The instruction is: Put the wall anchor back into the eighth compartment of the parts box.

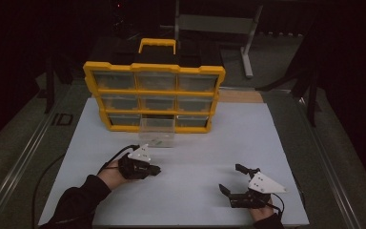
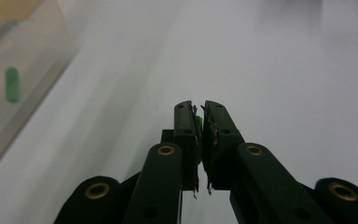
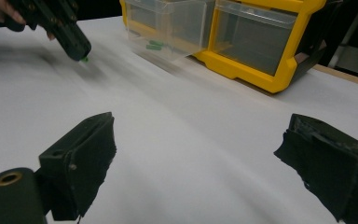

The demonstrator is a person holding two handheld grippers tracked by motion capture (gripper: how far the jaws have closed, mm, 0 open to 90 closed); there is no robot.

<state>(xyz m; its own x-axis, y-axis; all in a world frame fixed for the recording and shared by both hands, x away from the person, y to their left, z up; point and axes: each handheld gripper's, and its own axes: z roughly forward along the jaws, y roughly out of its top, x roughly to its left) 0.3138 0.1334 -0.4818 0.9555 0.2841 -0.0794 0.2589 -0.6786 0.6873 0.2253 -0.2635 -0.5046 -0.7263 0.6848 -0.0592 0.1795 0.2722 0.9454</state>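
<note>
My left jaws (image 2: 199, 122) are pressed together on a small green piece (image 2: 198, 122), which sits between the pads near their tips; a sliver of green shows there in the left gripper view, and in the right gripper view it peeks out at the tip of that gripper (image 3: 81, 57). How its long axis runs I cannot tell, since the pads hide most of it. Ahead of these jaws and to both sides lies bare white surface (image 2: 270, 70), with plenty of open room. Off to their left stands the clear drawer (image 2: 14, 79), pulled out of the yellow organizer (image 1: 155, 95) and resting on the surface; inside it another green piece (image 2: 12, 85) lies with its long axis pointing away from me. In the high view the drawer (image 1: 158, 132) is just beyond my left gripper (image 1: 155, 169), whose jaws point toward the middle of the surface, the hand behind it coming in from the near left, sleeve low.

My right jaws (image 3: 193, 154) stand wide apart with nothing between them, only white surface. Beyond them, the organizer's corner (image 3: 279, 77) is well clear, and the surface's far edge runs behind it to the right. In the high view my right gripper (image 1: 233, 179) rests near the near right part of the surface, jaws pointing left toward the other gripper, well apart from it, with the near edge just behind my hand.
</note>
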